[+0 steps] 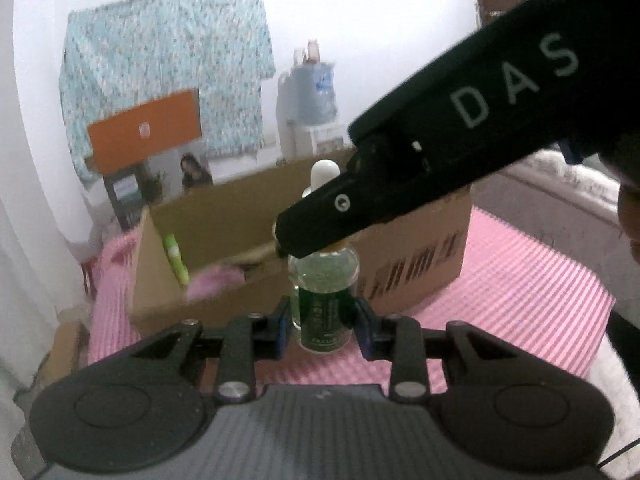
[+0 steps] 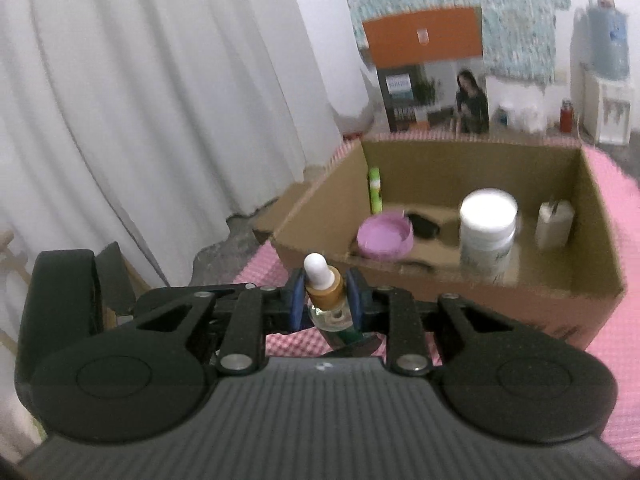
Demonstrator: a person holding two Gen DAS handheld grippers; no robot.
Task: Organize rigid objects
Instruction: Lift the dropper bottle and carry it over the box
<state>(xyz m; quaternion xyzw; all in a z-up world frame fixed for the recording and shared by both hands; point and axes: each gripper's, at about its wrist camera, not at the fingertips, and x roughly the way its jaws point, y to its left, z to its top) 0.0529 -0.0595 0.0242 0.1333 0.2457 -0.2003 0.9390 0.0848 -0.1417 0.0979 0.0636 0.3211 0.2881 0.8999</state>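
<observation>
A clear glass dropper bottle [image 1: 325,280] with a green label, gold collar and white rubber bulb stands upright in front of an open cardboard box [image 1: 420,264]. My left gripper [image 1: 324,330] is shut on the bottle's labelled body, blue pads on either side. My right gripper [image 2: 325,300] is shut on the gold collar of the same bottle [image 2: 326,294], just under the bulb. In the left wrist view, the right gripper [image 1: 312,236] reaches in from the upper right and hides the bottle's neck.
The cardboard box [image 2: 600,240] holds a purple lid [image 2: 384,236], a white jar [image 2: 486,232], a green tube [image 2: 375,190], a small cream bottle [image 2: 554,224] and a black item [image 2: 424,226]. A pink striped mat [image 1: 520,300] lies underneath. White curtain [image 2: 160,100] hangs at left.
</observation>
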